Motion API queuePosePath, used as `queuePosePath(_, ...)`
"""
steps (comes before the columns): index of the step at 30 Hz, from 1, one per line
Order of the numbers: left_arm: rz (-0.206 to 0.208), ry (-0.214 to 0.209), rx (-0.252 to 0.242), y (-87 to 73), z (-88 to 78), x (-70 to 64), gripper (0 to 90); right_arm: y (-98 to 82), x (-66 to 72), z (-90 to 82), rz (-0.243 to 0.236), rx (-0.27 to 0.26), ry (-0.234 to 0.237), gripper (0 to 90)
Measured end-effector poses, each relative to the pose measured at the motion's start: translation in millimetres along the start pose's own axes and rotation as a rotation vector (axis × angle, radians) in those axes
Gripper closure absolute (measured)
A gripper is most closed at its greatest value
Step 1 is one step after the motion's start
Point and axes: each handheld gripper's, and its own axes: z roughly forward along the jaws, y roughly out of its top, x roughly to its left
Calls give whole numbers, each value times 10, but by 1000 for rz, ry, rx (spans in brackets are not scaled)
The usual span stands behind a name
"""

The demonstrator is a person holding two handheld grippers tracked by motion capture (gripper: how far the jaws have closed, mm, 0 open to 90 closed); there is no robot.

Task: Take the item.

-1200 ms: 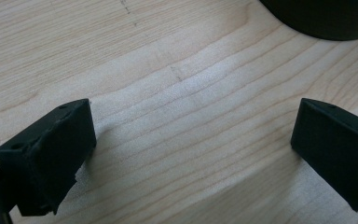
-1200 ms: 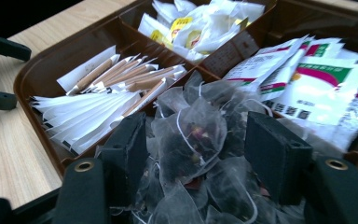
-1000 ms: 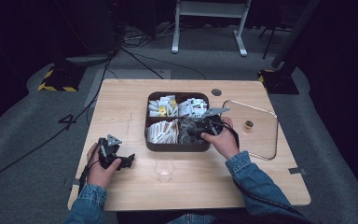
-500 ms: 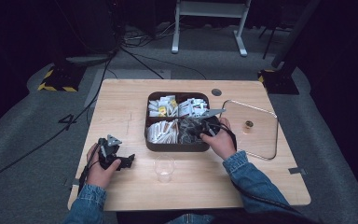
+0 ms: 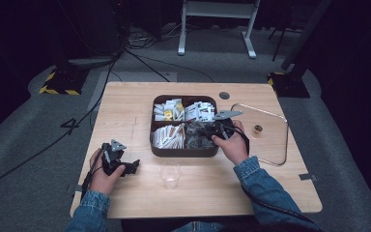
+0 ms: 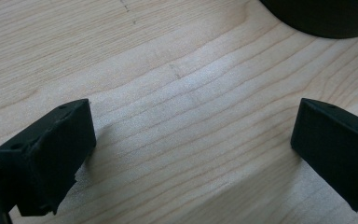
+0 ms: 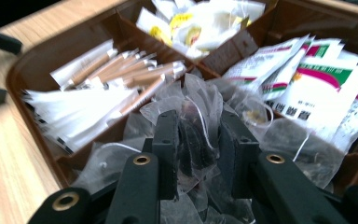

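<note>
While the right gripper [image 7: 196,154] sat down in the near right compartment of the brown box [image 5: 183,150], its jaws were pinched on a clear mesh tea bag [image 7: 198,116] with dark stuff inside, so that bag was right between the pads, on top of a heap of the same kind of bags. Just past the jaws to the left were paper sticks [image 7: 121,70], brown and white ones, in their own compartment. Ahead and to the right were white sachets with green and pink print [image 7: 317,79], and straight beyond, yellow and white packets [image 7: 191,23].

From above, the right hand [image 5: 232,145] rested over the box's near right corner. Off to that gripper's right lay a glass lid [image 5: 265,133] with a small knob, flat on the wooden table [image 5: 125,106].

The left gripper [image 5: 118,162] was well apart from the box, down near the table's front left, jaws spread wide over bare wood with nothing between them. A clear glass [image 5: 170,174] stood between the two hands, near the front of the box.
</note>
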Motion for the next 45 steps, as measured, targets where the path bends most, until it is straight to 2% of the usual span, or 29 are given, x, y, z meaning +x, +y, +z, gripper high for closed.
queuePosePath(5,-2,1,-1,0,0,-2,2,21,-12,-71,16,-44,7,709)
queuePosePath(9,-2,0,-2,0,2,0,2,69,-5,-175,12,-92,17,709)
queuePosePath(16,-2,-1,-1,0,1,-1,2,131,25,-298,6,-123,15,709)
queuePosePath(22,10,-9,-2,6,7,9,3,156,118,-431,-4,-142,15,709)
queuePosePath(32,10,-16,-2,15,17,12,3,182,245,-581,-32,-146,25,709)
queuePosePath(37,9,-15,-3,20,21,10,3,206,350,-573,-50,-121,45,709)
queuePosePath(45,9,-10,-3,18,18,5,6,241,497,-558,-79,-113,83,709)
